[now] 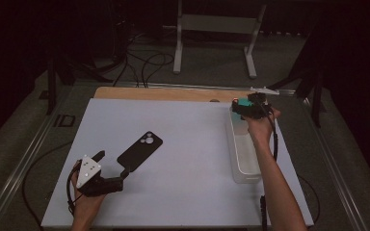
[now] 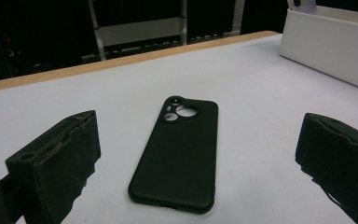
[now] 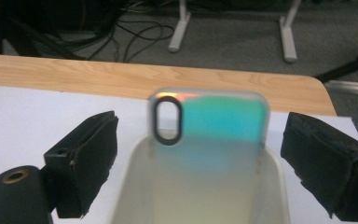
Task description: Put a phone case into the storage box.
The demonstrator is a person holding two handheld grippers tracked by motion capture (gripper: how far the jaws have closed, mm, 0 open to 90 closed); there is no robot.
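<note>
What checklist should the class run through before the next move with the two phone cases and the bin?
1. Left gripper open: ok, jaws stand wide apart.
2. Black phone case flat on the table, between those jaws, untouched: ok.
3. Right gripper open: ok, pads clear of the shiny phone case.
4. Shiny phone case standing at the far end of the white bin: ok.
5. Shiny case resting steady: cannot tell.
</note>
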